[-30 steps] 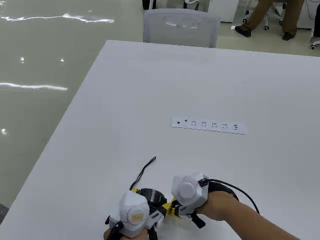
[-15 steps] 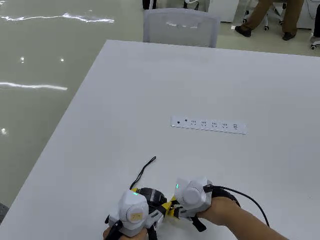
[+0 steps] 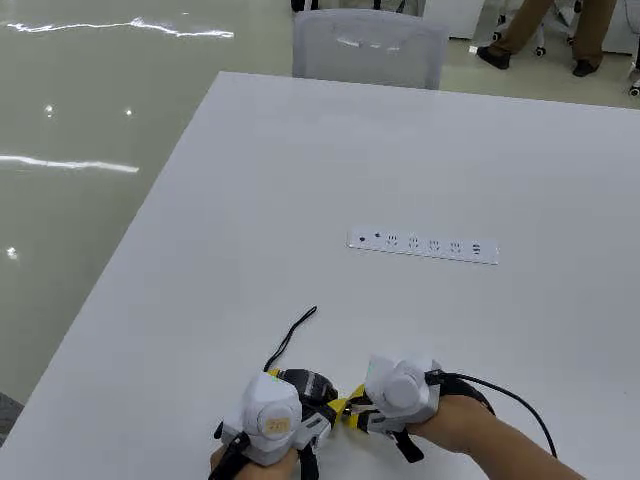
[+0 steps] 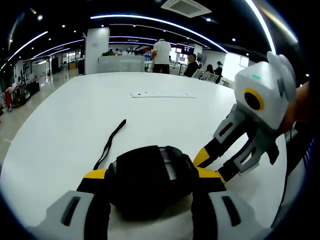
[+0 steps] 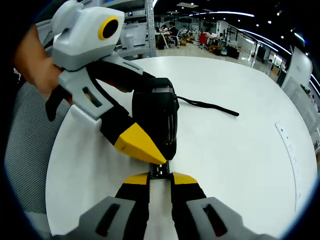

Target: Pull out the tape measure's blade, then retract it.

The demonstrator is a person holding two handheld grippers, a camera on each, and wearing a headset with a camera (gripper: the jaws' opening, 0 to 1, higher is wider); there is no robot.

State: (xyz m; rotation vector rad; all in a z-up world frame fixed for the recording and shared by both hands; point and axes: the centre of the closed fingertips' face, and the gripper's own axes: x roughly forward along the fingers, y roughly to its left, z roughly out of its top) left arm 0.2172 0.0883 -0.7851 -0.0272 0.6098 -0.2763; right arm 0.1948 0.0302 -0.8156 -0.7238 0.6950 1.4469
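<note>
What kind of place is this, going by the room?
Probably an open-plan office: a power strip lies on the big white table, an office chair stands at its far end, and the left gripper view shows people in the background under strip ceiling lights.

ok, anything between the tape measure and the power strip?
Only bare white table, in the head view. The tape measure trails its black strap that way, ending well short of the power strip.
</note>
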